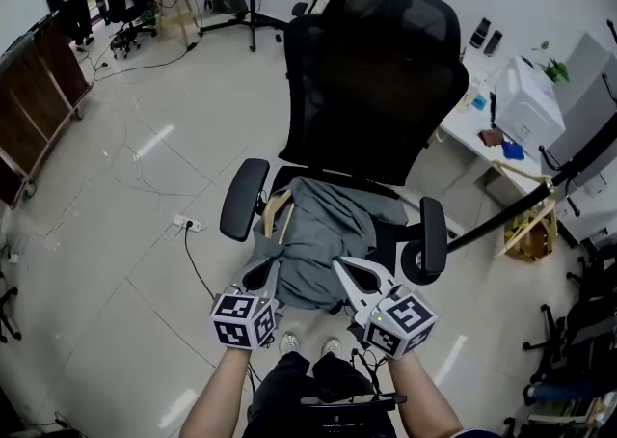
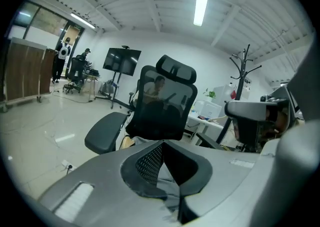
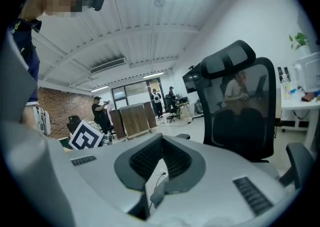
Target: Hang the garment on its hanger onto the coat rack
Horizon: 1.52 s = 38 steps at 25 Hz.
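- Left gripper (image 1: 268, 268) and right gripper (image 1: 343, 267) both clenched, nothing between the jaws.
- Grey garment (image 1: 323, 243) lies on the chair (image 1: 376, 89) seat, straight ahead of both.
- Wooden hanger (image 1: 277, 212) pokes out at the garment's left edge, so the left gripper is nearer.

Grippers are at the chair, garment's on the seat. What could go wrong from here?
1. The wooden hanger is mostly buried under the grey garment; only one end shows. A pinch on cloth alone may pull the garment off the hanger.
2. That hanger end lies close to the chair's armrest and could snag there on the lift.
3. The coat rack stands beyond the chair, to its right by the desk, so the carry has to clear the tall chair back.
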Tool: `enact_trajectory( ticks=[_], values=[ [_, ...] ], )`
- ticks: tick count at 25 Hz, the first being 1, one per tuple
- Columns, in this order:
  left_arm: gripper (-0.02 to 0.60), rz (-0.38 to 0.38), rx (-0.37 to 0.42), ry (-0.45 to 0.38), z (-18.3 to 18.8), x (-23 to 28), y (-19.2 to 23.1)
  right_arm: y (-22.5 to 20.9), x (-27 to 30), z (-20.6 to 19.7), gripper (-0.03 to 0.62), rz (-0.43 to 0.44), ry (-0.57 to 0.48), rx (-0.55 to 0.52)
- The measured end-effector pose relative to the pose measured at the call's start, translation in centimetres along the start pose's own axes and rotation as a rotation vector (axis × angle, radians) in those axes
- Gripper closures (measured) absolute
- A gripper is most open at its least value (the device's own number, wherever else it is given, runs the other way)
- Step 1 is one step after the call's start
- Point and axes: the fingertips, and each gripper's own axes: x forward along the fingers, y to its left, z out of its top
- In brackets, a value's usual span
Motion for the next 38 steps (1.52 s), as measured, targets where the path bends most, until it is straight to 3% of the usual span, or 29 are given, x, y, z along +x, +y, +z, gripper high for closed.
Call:
enact_trajectory(
  ticks=[5,9,10,13,14,19,27,29,30,33,38],
  values=[
    [0.581,0.103,0.037,0.047,-4.2,2.8,3.6,-1.0,1.7,-2.3,0.594,0.019,0.046,0.023],
    [0.565,0.173,0.06,0.137,-8.3,6.1,7.0,-1.7,3.1,-3.6,0.594,0.03,0.047,0.049],
    [0.544,0.183,0.07,0.153,-9.1,7.2,7.6,-1.9,3.3,-3.9,0.594,0.03,0.045,0.055],
    [0.373,0.226,0.083,0.186,-10.9,9.9,9.5,-2.5,3.6,-5.5,0.594,0.026,0.065,0.079],
    [0.344,0.245,0.084,0.193,-11.6,10.6,10.1,-2.6,3.4,-6.2,0.594,0.024,0.077,0.089],
    [0.31,0.283,0.103,0.209,-12.9,13.7,13.0,-3.5,2.4,-8.9,0.594,-0.007,0.107,0.128],
    [0.333,0.281,0.113,0.294,-15.0,17.0,15.4,-4.4,1.1,-10.6,0.594,-0.043,0.139,0.134],
    [0.508,0.273,0.132,0.314,-15.2,17.5,15.3,-4.7,1.0,-10.6,0.594,-0.055,0.136,0.139],
    [0.558,0.271,0.134,0.318,-15.1,17.6,15.1,-4.9,1.0,-10.5,0.594,-0.058,0.133,0.141],
    [0.563,0.278,0.116,0.314,-14.9,17.2,15.0,-4.9,0.9,-10.2,0.594,-0.063,0.126,0.145],
    [0.566,0.265,0.199,0.255,-12.7,16.5,13.5,-5.2,0.3,-9.7,0.594,-0.086,0.108,0.148]
  ],
)
